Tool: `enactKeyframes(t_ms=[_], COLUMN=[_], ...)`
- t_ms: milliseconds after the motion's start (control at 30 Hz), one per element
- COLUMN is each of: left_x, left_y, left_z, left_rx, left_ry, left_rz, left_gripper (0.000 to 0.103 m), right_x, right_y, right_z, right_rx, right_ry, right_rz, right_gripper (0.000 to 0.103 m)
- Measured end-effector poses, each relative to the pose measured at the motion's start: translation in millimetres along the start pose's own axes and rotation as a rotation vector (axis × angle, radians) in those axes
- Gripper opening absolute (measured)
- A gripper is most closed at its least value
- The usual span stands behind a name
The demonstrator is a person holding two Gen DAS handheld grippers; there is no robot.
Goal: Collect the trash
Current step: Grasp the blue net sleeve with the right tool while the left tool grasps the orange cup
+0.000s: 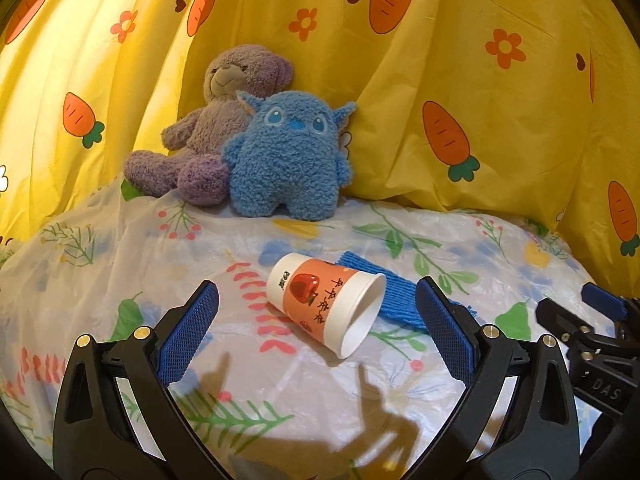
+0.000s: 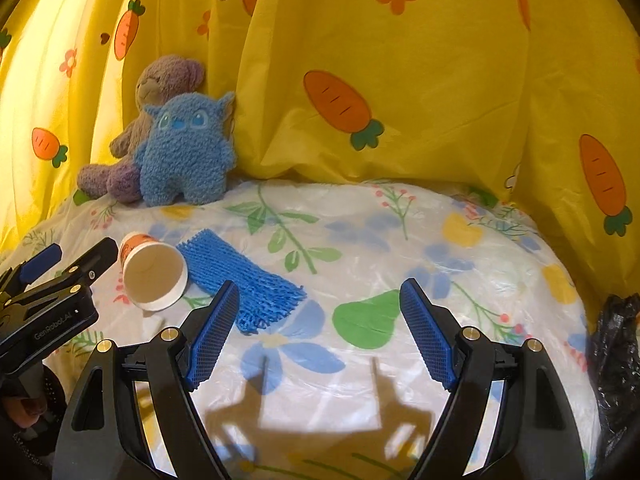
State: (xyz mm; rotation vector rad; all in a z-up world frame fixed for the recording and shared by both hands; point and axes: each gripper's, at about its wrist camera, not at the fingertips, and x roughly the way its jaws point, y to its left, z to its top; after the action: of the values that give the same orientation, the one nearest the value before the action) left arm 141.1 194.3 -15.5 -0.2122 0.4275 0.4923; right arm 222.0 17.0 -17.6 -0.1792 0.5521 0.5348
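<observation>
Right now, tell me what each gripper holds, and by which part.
Nothing. The left gripper is open, its fingers on either side of the cup without touching it. The right gripper is open over bare tablecloth.

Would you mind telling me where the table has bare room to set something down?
The widest free patch is the floral tablecloth right of the blue foam net, up to the black bag. It is crowded at left, where the paper cup touches the net, and the plush toys fill the back-left corner.

Smooth paper cup [image 1: 326, 304], rough blue foam net [image 2: 240, 280], glossy plastic tablecloth [image 2: 400, 248], fuzzy plush toys [image 1: 288, 156]
</observation>
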Motion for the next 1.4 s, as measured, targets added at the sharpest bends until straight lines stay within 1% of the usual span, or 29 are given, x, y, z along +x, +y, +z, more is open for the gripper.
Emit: enactKeyframes(t_ms=[133, 200, 233, 333, 567, 633, 733, 800, 867, 967, 1033, 1067, 1100, 1133, 1167, 1200, 1300, 1400], left_x=[3.5, 4.4, 5.2, 10.2, 15.2, 15.8, 16.8, 17.4, 17.7, 18.0, 17.9, 18.1, 18.6, 19.1, 19.7, 20.5, 23.9, 29.9], left_y=[5.3, 6.8, 7.2, 8.7, 6.7, 6.2, 6.9, 7.6, 8.2, 7.9, 7.0, 6.6, 6.7, 6.4, 6.1, 5.7, 1.4, -4.1], left_z=[0.7, 1.1, 0.9, -0.8, -1.6, -1.8, -2.1, -2.2, -2.1, -2.2, -2.6, -2.8, -2.7, -3.0, -3.2, -3.1, -3.5, -4.5], left_rx=[-0.011, -0.013, -0.013, -0.017, -0.006, -0.004, -0.007, -0.011, -0.014, -0.01, -0.008, -0.005, -0.004, -0.003, -0.002, 0.001, 0.022, 0.048], left_ry=[0.006, 0.005, 0.008, 0.024, 0.043, 0.046, 0.052, 0.056, 0.058, 0.059, 0.059, 0.061, 0.064, 0.067, 0.07, 0.075, 0.093, 0.123], left_rz=[0.012, 0.015, 0.015, 0.013, 0.0, -0.004, -0.005, -0.008, -0.012, -0.012, -0.011, -0.014, -0.016, -0.016, -0.015, -0.017, -0.021, -0.027], left_gripper=[0.097, 0.097, 0.097, 0.097, 0.097, 0.097, 0.097, 0.097, 0.097, 0.097, 0.097, 0.097, 0.097, 0.097, 0.097, 0.097, 0.094, 0.089], right_x=[37.5, 50.9, 55.8, 69.3, 93.9, 101.2, 107.4, 111.9, 112.3, 112.5, 111.9, 111.7, 111.5, 111.6, 111.7, 112.0, 109.5, 99.8], right_y=[17.3, 23.5, 25.3, 29.6, 35.4, 36.4, 38.9, 40.9, 40.8, 40.9, 42.8, 43.3, 43.0, 42.1, 40.2, 38.8, 34.7, 32.1], right_z=[1.9, 1.2, 1.3, 2.4, 2.0, 1.6, 0.9, -1.0, -2.2, -3.1, -2.8, -2.5, -2.4, -2.1, -2.0, -1.7, -1.2, -0.7], right_rx=[-0.04, -0.05, -0.047, -0.038, -0.048, -0.047, -0.052, -0.061, -0.061, -0.062, -0.07, -0.072, -0.07, -0.064, -0.055, -0.046, -0.022, -0.028], right_ry=[0.086, 0.112, 0.124, 0.155, 0.223, 0.257, 0.285, 0.311, 0.314, 0.313, 0.308, 0.306, 0.305, 0.305, 0.305, 0.306, 0.298, 0.26], right_rz=[0.039, 0.047, 0.055, 0.075, 0.085, 0.094, 0.087, 0.091, 0.096, 0.111, 0.122, 0.128, 0.135, 0.142, 0.148, 0.154, 0.171, 0.152], right_gripper=[0.08, 0.079, 0.077, 0.077, 0.074, 0.069, 0.067, 0.062, 0.062, 0.054, 0.039, 0.035, 0.027, 0.02, 0.018, 0.012, 0.01, 0.01])
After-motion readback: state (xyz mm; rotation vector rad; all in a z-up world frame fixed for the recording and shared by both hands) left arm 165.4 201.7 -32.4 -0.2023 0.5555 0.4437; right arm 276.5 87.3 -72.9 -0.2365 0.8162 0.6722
